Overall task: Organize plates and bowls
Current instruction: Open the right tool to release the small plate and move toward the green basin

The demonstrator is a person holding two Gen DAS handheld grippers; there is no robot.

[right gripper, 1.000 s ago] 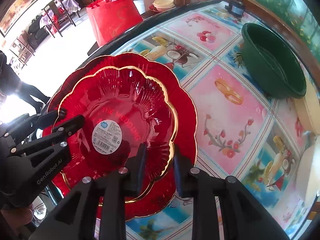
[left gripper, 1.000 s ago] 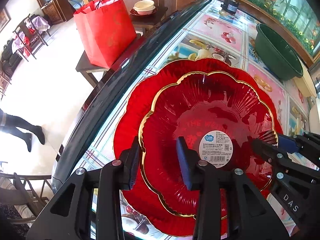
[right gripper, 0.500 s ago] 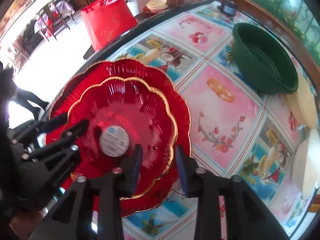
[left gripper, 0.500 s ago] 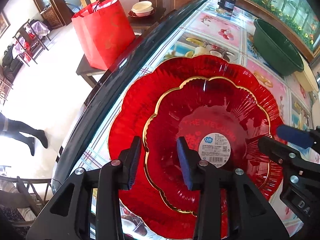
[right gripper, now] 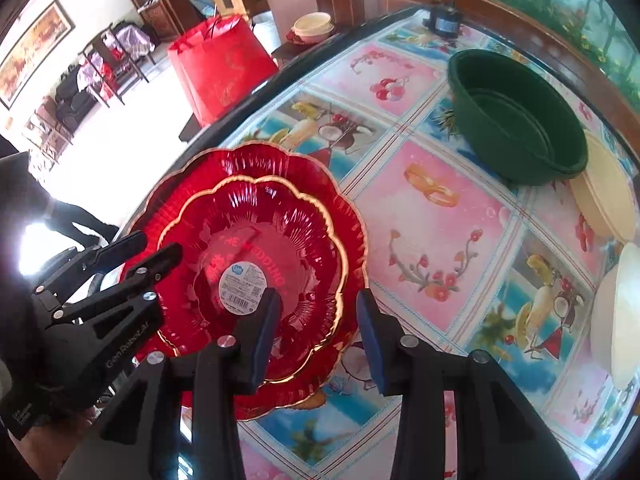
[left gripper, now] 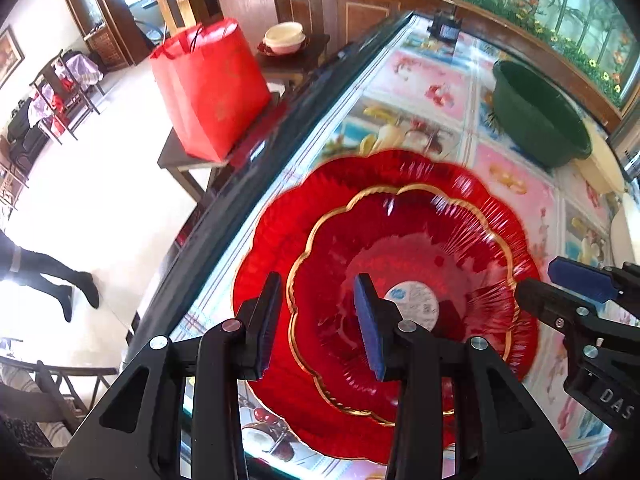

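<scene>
A small red plate (left gripper: 420,248) with a gold scalloped rim and a white label (left gripper: 414,304) lies stacked on a larger red plate (left gripper: 288,216) near the table's left edge. My left gripper (left gripper: 318,280) hovers open above the small plate's left rim, touching nothing. In the right wrist view, the small plate (right gripper: 280,220) rests on the large plate (right gripper: 256,160). My right gripper (right gripper: 318,296) hangs open over their right rims, with nothing pressed between its pads. Each gripper shows in the other's view: the right gripper (left gripper: 538,278) and the left gripper (right gripper: 158,242).
A dark green basin (right gripper: 516,120) stands at the back right of the flowered tablecloth, with cream dishes (right gripper: 608,188) beside it. Beyond the table's dark edge (left gripper: 240,184), a red bag (left gripper: 212,84) and a cream bowl (left gripper: 284,36) sit on low side tables. A person's legs (left gripper: 52,276) stand on the floor.
The right gripper's jaws widened and came off the small plate's rim. Both grippers rose away from the stacked plates, which now look smaller.
</scene>
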